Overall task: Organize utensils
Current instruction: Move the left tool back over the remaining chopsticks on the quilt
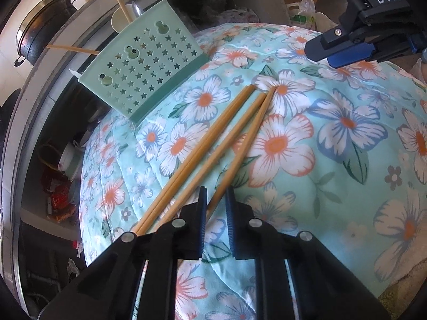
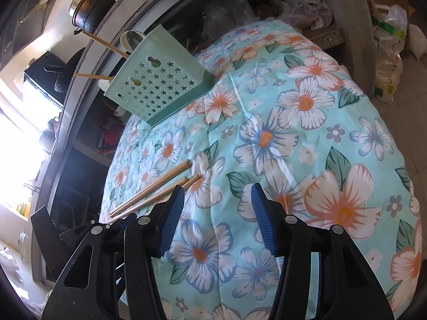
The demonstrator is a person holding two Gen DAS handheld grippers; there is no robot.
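Note:
Several wooden chopsticks [image 1: 213, 144] lie loose on the floral cloth [image 1: 320, 160]. My left gripper [image 1: 215, 197] has its jaws narrowly around the near end of one chopstick, with a small gap still showing. A mint-green utensil holder [image 1: 141, 64] with star holes stands at the cloth's far left edge, with two chopsticks [image 1: 120, 0] and a spoon sticking out. In the right wrist view the holder [image 2: 157, 85] and loose chopsticks [image 2: 157, 189] show too. My right gripper [image 2: 217, 213] is open and empty above the cloth, right of the chopsticks; it also shows in the left wrist view [image 1: 344, 50].
A black pot [image 1: 40, 24] hangs on the wall beyond the holder. Cluttered shelves lie past the table's left edge [image 1: 64, 176]. Bags [image 2: 389, 53] sit on the floor at the far right.

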